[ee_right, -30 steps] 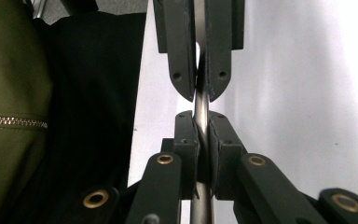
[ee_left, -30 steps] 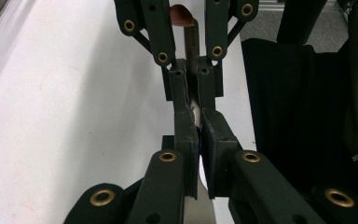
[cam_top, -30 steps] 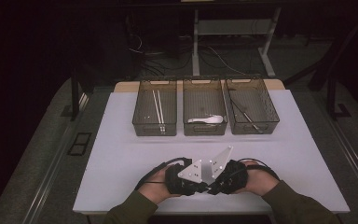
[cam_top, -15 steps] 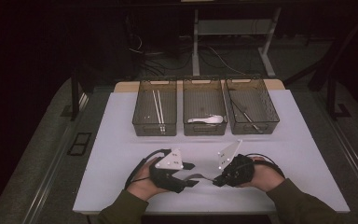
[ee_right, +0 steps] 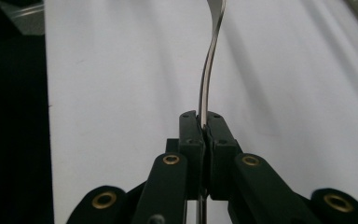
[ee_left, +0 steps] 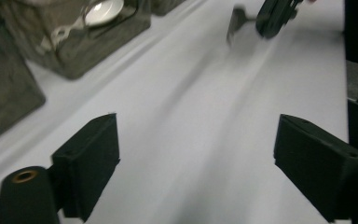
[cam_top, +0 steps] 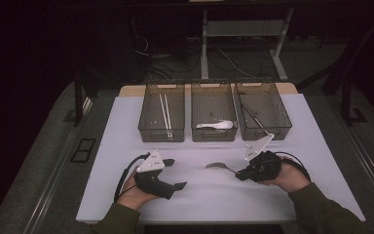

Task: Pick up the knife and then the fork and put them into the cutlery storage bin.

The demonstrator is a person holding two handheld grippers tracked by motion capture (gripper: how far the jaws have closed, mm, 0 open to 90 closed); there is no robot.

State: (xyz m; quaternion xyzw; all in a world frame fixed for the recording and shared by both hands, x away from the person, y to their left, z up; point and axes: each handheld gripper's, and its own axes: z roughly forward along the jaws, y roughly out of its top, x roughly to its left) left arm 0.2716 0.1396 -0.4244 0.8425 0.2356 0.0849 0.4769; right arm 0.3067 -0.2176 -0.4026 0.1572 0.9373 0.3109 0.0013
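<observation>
Three bins are sitting side by side at the worktop's (cam_top: 126,146) far edge: chopsticks (cam_top: 164,111) lying in the left bin (cam_top: 162,113), a spoon (cam_top: 216,125) in the middle bin (cam_top: 214,113), utensils in the right bin (cam_top: 263,110). Nearer, the left hand-held gripper (cam_top: 174,174) is resting front-left, the right hand-held gripper (cam_top: 237,174) front-right, a metal spoon (cam_top: 220,166) lying between them

The spoon (ee_right: 209,60) was polished metal, glossy and smooth along its handle. The right gripper (ee_right: 204,122) had matt black plastic jaws with brass-coloured rivets. The bench (cam_top: 209,195) wore a smooth, matt white covering. The 3 bins (cam_top: 214,118) looked like translucent smoky plastic.
</observation>
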